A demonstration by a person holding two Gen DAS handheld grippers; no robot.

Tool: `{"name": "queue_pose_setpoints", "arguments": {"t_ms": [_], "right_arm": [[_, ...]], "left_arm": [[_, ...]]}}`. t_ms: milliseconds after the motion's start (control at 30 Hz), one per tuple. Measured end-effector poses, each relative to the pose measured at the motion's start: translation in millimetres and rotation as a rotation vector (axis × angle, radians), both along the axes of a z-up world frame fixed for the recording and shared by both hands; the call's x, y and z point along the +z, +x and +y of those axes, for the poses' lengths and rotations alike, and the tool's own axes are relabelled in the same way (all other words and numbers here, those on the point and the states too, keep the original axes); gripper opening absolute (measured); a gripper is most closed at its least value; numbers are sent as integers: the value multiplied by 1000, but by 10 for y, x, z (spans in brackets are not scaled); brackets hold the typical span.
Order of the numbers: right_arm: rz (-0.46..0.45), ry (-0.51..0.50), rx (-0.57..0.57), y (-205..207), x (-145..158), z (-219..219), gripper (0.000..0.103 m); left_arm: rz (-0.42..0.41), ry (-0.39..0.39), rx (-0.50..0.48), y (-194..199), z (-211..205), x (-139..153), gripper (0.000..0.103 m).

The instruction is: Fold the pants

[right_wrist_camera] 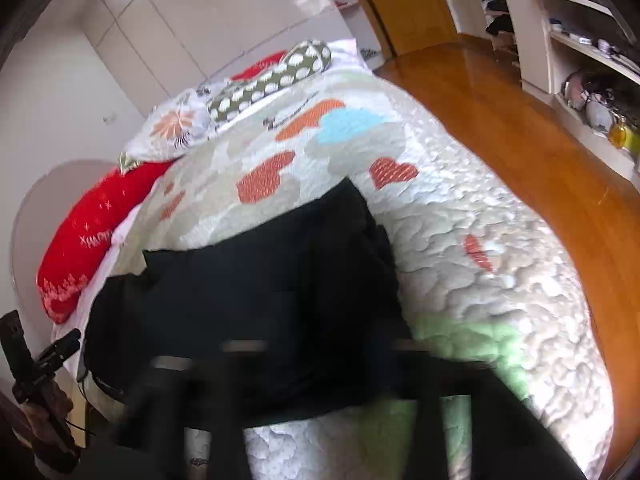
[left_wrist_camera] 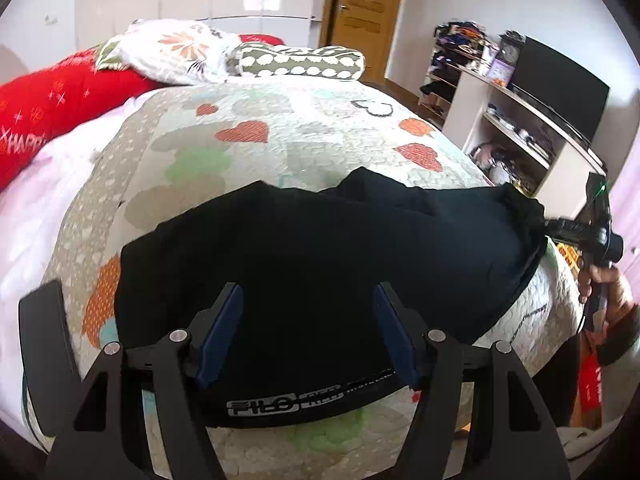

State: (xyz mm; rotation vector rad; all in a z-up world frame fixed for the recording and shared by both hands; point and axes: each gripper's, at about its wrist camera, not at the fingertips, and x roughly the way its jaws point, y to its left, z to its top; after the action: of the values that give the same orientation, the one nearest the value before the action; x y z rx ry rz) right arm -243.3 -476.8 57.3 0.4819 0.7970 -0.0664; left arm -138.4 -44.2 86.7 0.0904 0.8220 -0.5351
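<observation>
Black pants lie spread across the heart-patterned quilt, with a logo waistband at the near edge. My left gripper is open just above the waistband end, holding nothing. My right gripper shows at the far right, its fingers at the bunched right end of the pants; the fabric hides how they stand. In the right wrist view the pants lie ahead on the quilt; my right gripper's fingers are blurred dark shapes over the near edge. The left gripper shows at the lower left.
Pillows, a spotted bolster and a red cushion lie at the head of the bed. White shelves with clutter and a dark screen stand to the right. Wooden floor runs beside the bed; a door is behind.
</observation>
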Motion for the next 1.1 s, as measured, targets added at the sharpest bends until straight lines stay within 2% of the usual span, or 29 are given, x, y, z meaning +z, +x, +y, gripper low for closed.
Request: {"name": "queue_pose_setpoints", "arguments": {"t_ms": [133,200,267,300,367,433,500,600,633,700,867,1033,1067,1100], "right_arm": [[-18,-62,37,-189,171,72,8],[21,-72,32,-231,116,40,8],[100,-89,33,-199,-48,13,10],[94,-81,31,-200,-58,1,12],[77,-80,13,-224,47,-20,23],[47,-161,-33,-265,249,-27,49],[5,-198,-48,-253,439,-8,51],[-82,-133,58,-23,614,191,55],[-94,-119,133,141,618,352,56],[-101,-136,248,443,573,683,56],[-61,-127,448,1305,336,1501,56],[8,-180,583,1917,72,2085,55],[25,-182,604,1993,12,2148,53],[53,-188,624,2047,-65,2223,27]], "left_arm": [[-11,16,27,-12,142,19,67],[-12,14,69,12,282,26,67],[-11,-3,114,45,414,18,67],[-4,-15,146,73,507,-1,67],[15,-17,197,119,637,-43,67],[26,-21,226,143,742,-64,68],[35,-46,265,177,885,-84,80],[46,-69,315,252,987,-127,81],[53,-78,319,284,996,-150,81],[83,-94,311,367,969,-223,83],[115,-40,322,560,825,-373,83],[131,-103,323,701,824,-361,83],[128,-109,316,736,802,-357,83],[126,-116,310,761,785,-358,82]]}}
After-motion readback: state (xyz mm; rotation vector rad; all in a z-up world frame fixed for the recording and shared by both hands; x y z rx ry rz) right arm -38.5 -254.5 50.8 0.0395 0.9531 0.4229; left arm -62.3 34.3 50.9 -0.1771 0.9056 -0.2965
